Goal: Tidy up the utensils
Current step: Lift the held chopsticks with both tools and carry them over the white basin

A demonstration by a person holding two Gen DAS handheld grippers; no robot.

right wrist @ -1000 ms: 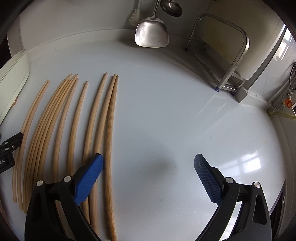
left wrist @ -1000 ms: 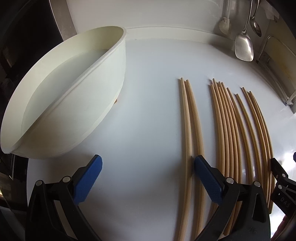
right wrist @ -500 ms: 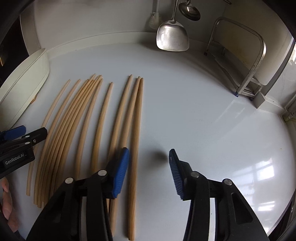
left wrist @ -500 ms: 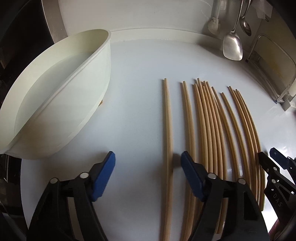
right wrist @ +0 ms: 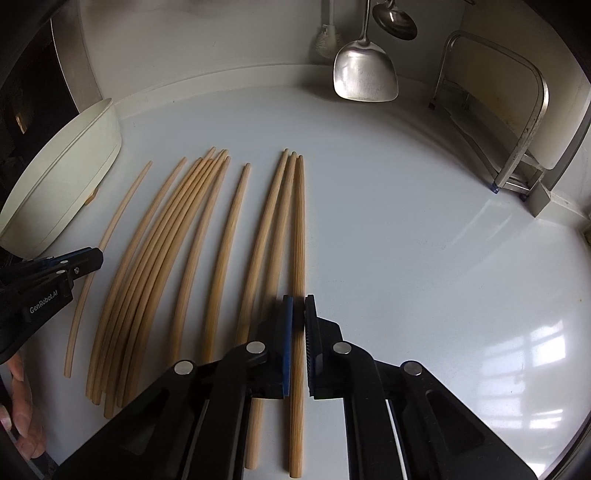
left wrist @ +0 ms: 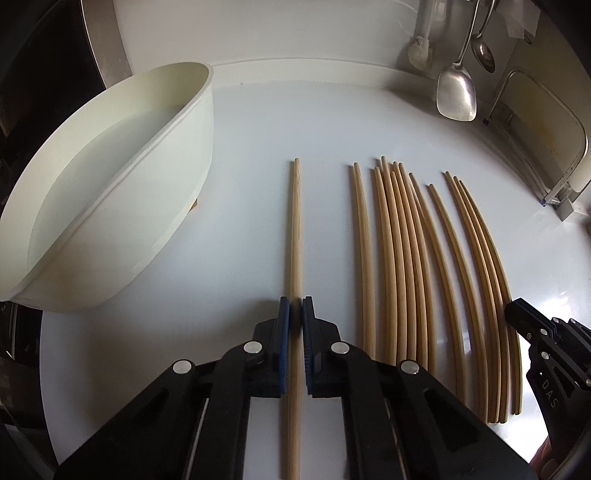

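Observation:
Several long wooden chopsticks [left wrist: 406, 258] lie side by side on the white counter [left wrist: 258, 122]. My left gripper [left wrist: 295, 312] is shut on the leftmost chopstick [left wrist: 295, 221], which lies apart from the others. My right gripper [right wrist: 298, 312] is shut on the rightmost chopstick [right wrist: 298, 229] of the row [right wrist: 177, 258]. A cream oval bin [left wrist: 110, 184] stands at the left, its inside showing nothing; it also shows in the right wrist view [right wrist: 62, 184]. Each gripper shows at the edge of the other's view.
A metal spatula [right wrist: 365, 74], a ladle [right wrist: 395, 18] and a brush [right wrist: 327, 37] hang on the back wall. A metal rack [right wrist: 517, 122] stands at the right back. Dark surfaces border the counter at the left.
Both grippers went from wide open to shut, each closing on a chopstick. The left one's chopstick now lies apart from the row, to its left.

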